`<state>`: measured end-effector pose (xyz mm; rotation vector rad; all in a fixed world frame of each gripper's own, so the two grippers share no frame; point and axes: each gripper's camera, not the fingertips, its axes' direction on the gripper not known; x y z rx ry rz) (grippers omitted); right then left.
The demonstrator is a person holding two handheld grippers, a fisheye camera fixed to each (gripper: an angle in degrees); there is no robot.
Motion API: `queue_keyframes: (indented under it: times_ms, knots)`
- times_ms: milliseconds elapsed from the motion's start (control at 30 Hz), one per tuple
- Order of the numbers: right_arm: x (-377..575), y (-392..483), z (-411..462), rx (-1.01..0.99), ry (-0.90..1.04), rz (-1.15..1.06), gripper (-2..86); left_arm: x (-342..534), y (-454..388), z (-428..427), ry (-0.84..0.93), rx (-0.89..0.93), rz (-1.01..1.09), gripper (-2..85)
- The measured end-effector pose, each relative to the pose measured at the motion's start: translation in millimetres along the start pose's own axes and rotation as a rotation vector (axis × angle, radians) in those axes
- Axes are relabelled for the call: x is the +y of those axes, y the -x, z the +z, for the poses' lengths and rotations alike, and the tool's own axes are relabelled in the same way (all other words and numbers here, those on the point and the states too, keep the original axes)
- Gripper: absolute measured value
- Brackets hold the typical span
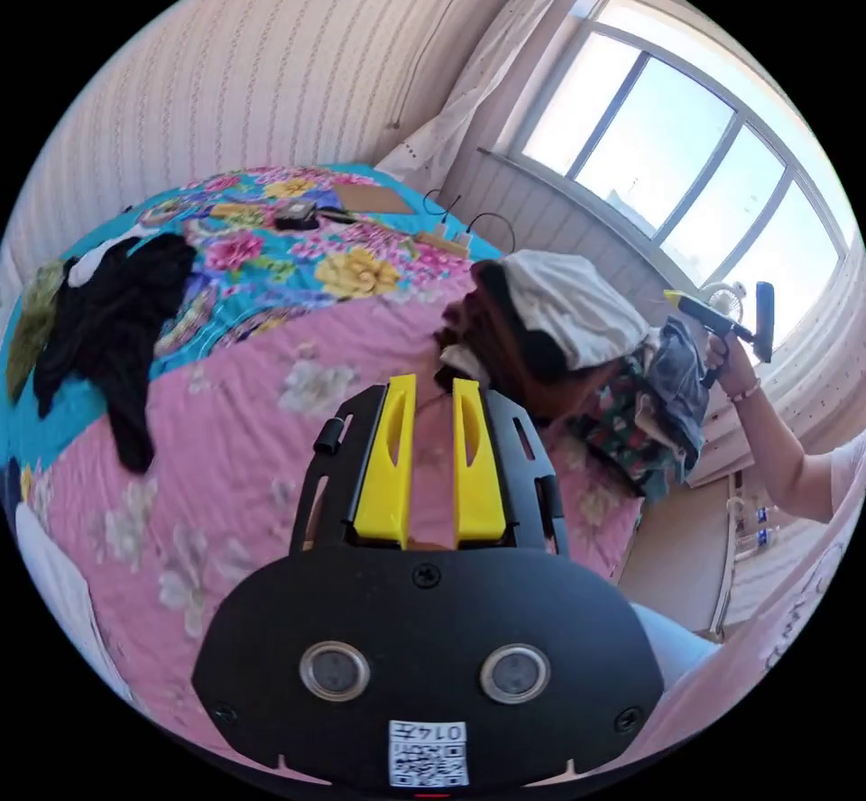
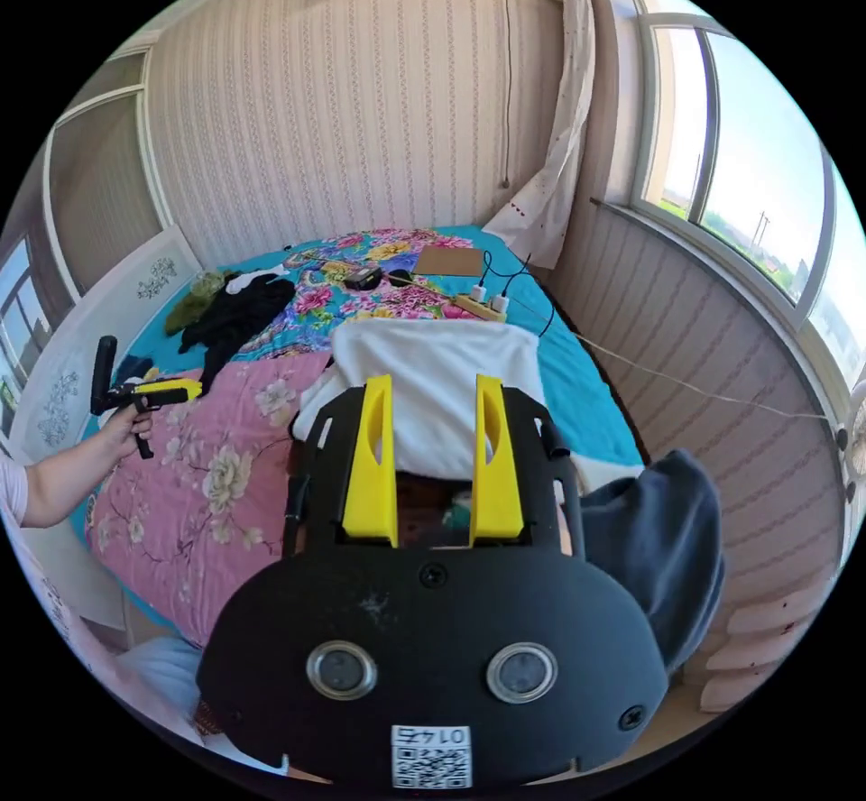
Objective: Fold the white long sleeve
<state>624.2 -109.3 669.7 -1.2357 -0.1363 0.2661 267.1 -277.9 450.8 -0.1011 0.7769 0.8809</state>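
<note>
The white long sleeve (image 1: 568,305) lies folded on top of a pile of clothes at the edge of the bed; in the right gripper view the white long sleeve (image 2: 442,386) spreads just beyond my right gripper (image 2: 433,382). That gripper is open, with nothing between its jaws. In the left gripper view a hand holds the right gripper (image 1: 675,298) up in the air beside the pile, apart from it. My left gripper (image 1: 433,386) hovers over the pink bedspread (image 1: 225,440), its jaws a little apart and empty. A hand holds the left gripper (image 2: 194,389) over the bed's near side.
Under the white garment sit brown, patterned and dark blue clothes (image 1: 677,368); a dark blue garment (image 2: 658,521) hangs off the pile. A black garment (image 2: 239,309) and a green one (image 2: 194,291) lie far back on the bed. A power strip (image 2: 478,305) with cables lies near the window wall.
</note>
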Motion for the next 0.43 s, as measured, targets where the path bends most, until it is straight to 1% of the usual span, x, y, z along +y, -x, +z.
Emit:
queue_keyframes:
  times_ms: [33, 67, 100, 167, 200, 267, 300, 333, 367, 400, 433]
  knots:
    - [18.2, 20.9, 7.3, -0.072, 0.03, 0.013, 11.8, 54.8, 30.6, -20.9, 0.033, -0.062, -0.068, 7.4]
    - [33.7, 47.5, 23.8, -0.193, 0.123, -0.004, 10.8, 107.4, 62.7, -44.4, 0.066, -0.132, -0.152, 7.8]
    - [40.6, 62.7, 35.3, -0.256, 0.183, -0.014, 10.3, 133.9, 80.1, -57.6, 0.082, -0.168, -0.203, 7.8]
    - [69.9, 136.5, 94.1, -0.463, 0.412, -0.068, 10.4, 233.2, 152.8, -115.5, 0.125, -0.297, -0.447, 7.9]
    - [77.9, 157.8, 110.6, -0.508, 0.462, -0.09, 10.6, 256.2, 170.5, -131.2, 0.117, -0.323, -0.514, 7.9]
    - [104.2, 250.3, 177.7, -0.704, 0.654, -0.192, 11.3, 337.9, 232.5, -191.2, 0.016, -0.411, -0.734, 8.0]
    - [108.4, 274.4, 194.1, -0.748, 0.693, -0.209, 11.6, 354.1, 244.7, -203.6, -0.016, -0.428, -0.774, 8.0]
    - [112.1, 324.1, 223.7, -0.839, 0.745, -0.248, 12.0, 383.6, 266.8, -226.7, -0.103, -0.459, -0.827, 8.0]
    - [110.6, 373.5, 249.7, -0.89, 0.754, -0.276, 12.9, 408.0, 286.0, -244.3, -0.186, -0.5, -0.867, 8.1]
    - [107.7, 398.0, 260.5, -0.91, 0.748, -0.288, 13.4, 418.9, 295.8, -250.6, -0.223, -0.51, -0.89, 8.1]
    - [99.1, 446.5, 277.0, -0.951, 0.688, -0.331, 14.2, 437.2, 316.6, -257.9, -0.273, -0.503, -0.929, 8.2]
